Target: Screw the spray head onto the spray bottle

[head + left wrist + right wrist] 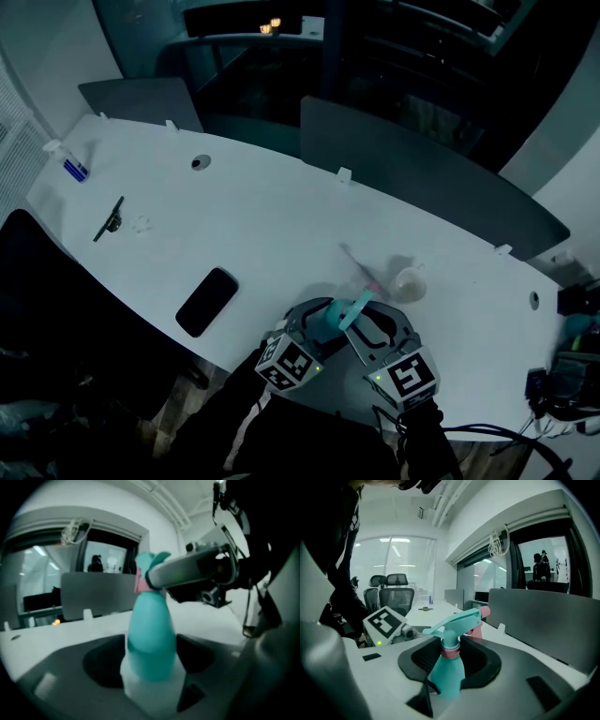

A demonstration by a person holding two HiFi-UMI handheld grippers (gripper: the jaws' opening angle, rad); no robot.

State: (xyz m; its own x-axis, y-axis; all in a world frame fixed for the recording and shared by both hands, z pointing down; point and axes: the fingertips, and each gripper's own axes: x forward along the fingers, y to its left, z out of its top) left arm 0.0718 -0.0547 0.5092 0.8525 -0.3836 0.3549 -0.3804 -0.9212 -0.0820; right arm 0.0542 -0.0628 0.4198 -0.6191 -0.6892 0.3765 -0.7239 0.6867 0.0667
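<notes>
A teal spray bottle (328,317) with a whitish base hangs tilted over the table's front edge, between both grippers. Its teal spray head (357,307) sits on a pink collar (450,652). My left gripper (317,328) is around the bottle's body (150,634), and its dark pads look to touch both sides. My right gripper (371,330) is at the neck, its jaws beside the collar just under the spray head (457,623). In the left gripper view one right jaw crosses the bottle's top at collar height.
On the white table (281,216) lie a black phone (206,301), a black tool (109,218), a small blue-labelled bottle (67,161), a thin pink-tipped stick (358,265) and a whitish round cup (410,282). Grey partitions stand behind. Cables hang at the right edge (553,375).
</notes>
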